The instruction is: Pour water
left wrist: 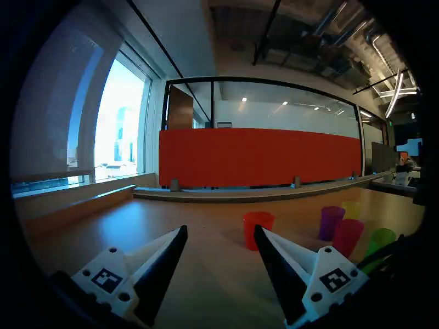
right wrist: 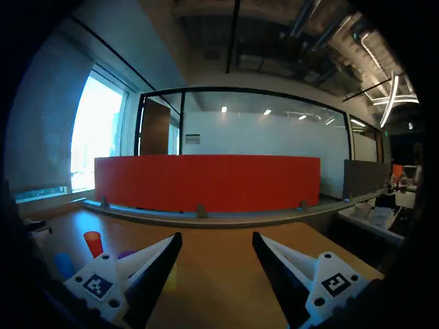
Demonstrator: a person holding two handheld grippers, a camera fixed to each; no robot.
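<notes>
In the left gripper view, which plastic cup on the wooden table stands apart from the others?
The red-orange plastic cup stands alone; the purple cup, yellow cup, pink cup and green cup cluster to its right.

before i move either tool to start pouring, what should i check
1. The left tool is open, nothing between its fingers: ok.
2. The right tool is open, nothing held: ok.
3. The red cup stands upright on the table, just ahead of the left tool: ok.
4. The purple cup and pink cup stand upright, apart from the red cup: ok.
5. Water in any cup: cannot tell, the insides are hidden.
6. A cup gripped for pouring: not ok.
</notes>
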